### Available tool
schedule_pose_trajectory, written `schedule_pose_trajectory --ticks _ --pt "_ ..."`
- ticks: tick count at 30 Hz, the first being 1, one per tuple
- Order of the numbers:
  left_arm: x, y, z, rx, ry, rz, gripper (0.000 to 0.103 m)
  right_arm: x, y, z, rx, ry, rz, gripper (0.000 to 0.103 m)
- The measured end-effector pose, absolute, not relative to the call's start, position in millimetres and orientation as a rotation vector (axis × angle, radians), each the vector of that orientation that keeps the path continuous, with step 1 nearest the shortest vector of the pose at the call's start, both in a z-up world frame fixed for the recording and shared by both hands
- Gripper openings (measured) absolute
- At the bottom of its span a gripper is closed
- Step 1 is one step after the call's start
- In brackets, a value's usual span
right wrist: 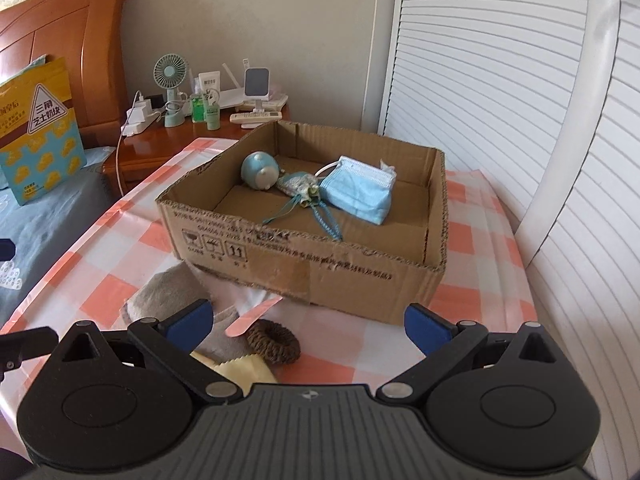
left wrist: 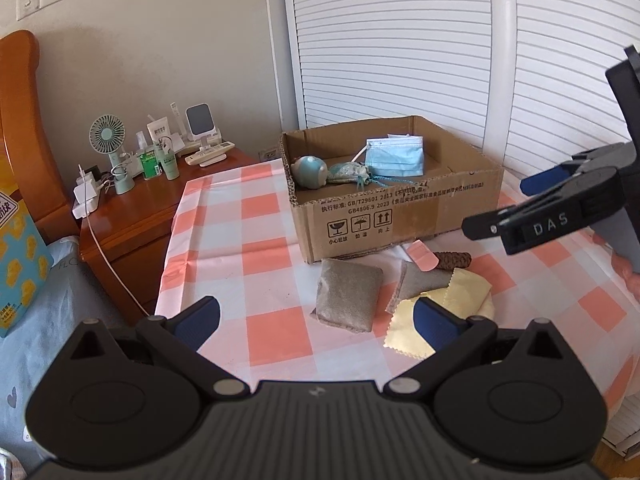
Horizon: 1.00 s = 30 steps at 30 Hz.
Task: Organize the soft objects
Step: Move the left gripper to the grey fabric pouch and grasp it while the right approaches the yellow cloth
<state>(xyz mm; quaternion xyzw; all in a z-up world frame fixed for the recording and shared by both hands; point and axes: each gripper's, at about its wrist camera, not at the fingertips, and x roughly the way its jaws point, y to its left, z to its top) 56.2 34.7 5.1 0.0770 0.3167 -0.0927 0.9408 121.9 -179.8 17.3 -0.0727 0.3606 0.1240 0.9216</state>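
A cardboard box point(left wrist: 400, 224) point(right wrist: 312, 280) stands on the checked table. It holds a blue face mask point(left wrist: 394, 156) point(right wrist: 358, 194), a teal sachet point(left wrist: 346, 172) point(right wrist: 298, 184) and a blue round toy point(left wrist: 309, 170) point(right wrist: 260, 168). In front of the box lie a grey pouch point(left wrist: 348, 300) point(right wrist: 168, 292), a second grey pouch point(left wrist: 420, 280), a yellow cloth point(left wrist: 452, 304) point(right wrist: 244, 368) and a brown scrunchie point(left wrist: 452, 260) point(right wrist: 274, 346). My left gripper point(left wrist: 316, 320) is open and empty, above the grey pouch. My right gripper point(right wrist: 308, 324) is open and empty, just before the box; it also shows in the left wrist view point(left wrist: 508, 204).
A wooden nightstand point(left wrist: 132, 216) point(right wrist: 160, 140) with a fan point(left wrist: 108, 136), bottles and chargers stands left of the table. A bed with a wooden headboard point(right wrist: 80, 32) and a yellow-blue bag point(right wrist: 40, 128) is at the left. White louvered doors point(left wrist: 400, 40) stand behind the box.
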Motion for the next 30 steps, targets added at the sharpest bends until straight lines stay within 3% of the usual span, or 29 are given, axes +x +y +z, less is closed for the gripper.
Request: schedule_pose_trajectory --ticks 17,30 --pt "53 61 -3 0.107 0.675 -0.155 0.102 153 -122 -41 -0.113 0.958 0.171 0.103" --pt "50 56 -3 0.112 0.676 -0.174 0.102 104 -150 -51 -0.159 1.015 0.166 0.103"
